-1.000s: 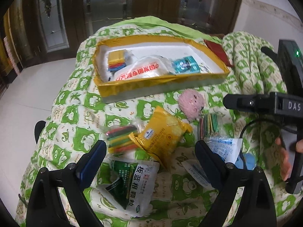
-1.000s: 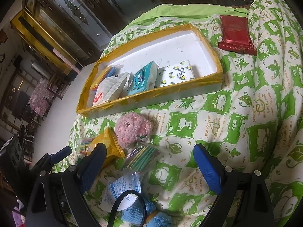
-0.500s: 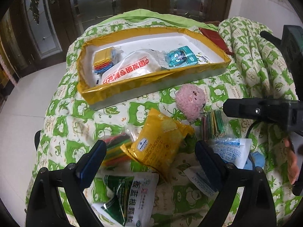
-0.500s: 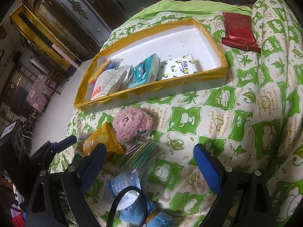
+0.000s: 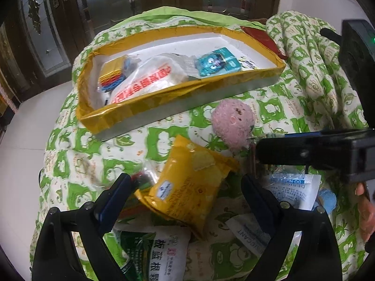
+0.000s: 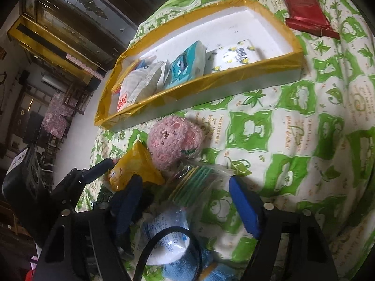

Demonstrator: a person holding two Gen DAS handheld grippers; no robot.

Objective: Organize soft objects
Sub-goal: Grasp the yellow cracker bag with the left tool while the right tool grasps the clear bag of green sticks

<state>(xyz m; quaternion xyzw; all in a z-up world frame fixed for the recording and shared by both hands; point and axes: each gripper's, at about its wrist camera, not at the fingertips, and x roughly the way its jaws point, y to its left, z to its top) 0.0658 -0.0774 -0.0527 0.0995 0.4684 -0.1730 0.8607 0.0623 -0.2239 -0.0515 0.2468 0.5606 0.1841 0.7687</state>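
Left gripper [image 5: 185, 192] is held wide open over the yellow pouch [image 5: 187, 187], nothing gripped. Right gripper [image 6: 185, 201] jaws have just been closing, clear bag of strips [image 6: 194, 182] between them, not yet pinched. Pink plush [image 6: 174, 144] sits beside the tray [image 6: 234, 79] on the quilt [image 6: 293, 140].

One tray [image 5: 131, 117] with a yellow-taped rim was counted on the bed. Four items were counted inside it: one stack of coloured pieces [image 5: 112, 79], one white bag with red print [image 5: 150, 82], one teal tissue pack [image 6: 187, 66] and one lemon-print tissue pack [image 6: 236, 55]. Outside the tray were counted one pink plush toy [image 6: 174, 142], one yellow packet [image 5: 189, 187], two bags of coloured sticks [image 6: 194, 185] [image 5: 138, 187], one green-and-white sachet [image 5: 154, 255], two desiccant packets [image 5: 293, 189] [image 5: 253, 236], one red packet [image 6: 304, 11] and one blue knitted item [image 5: 328, 199], only partly visible.
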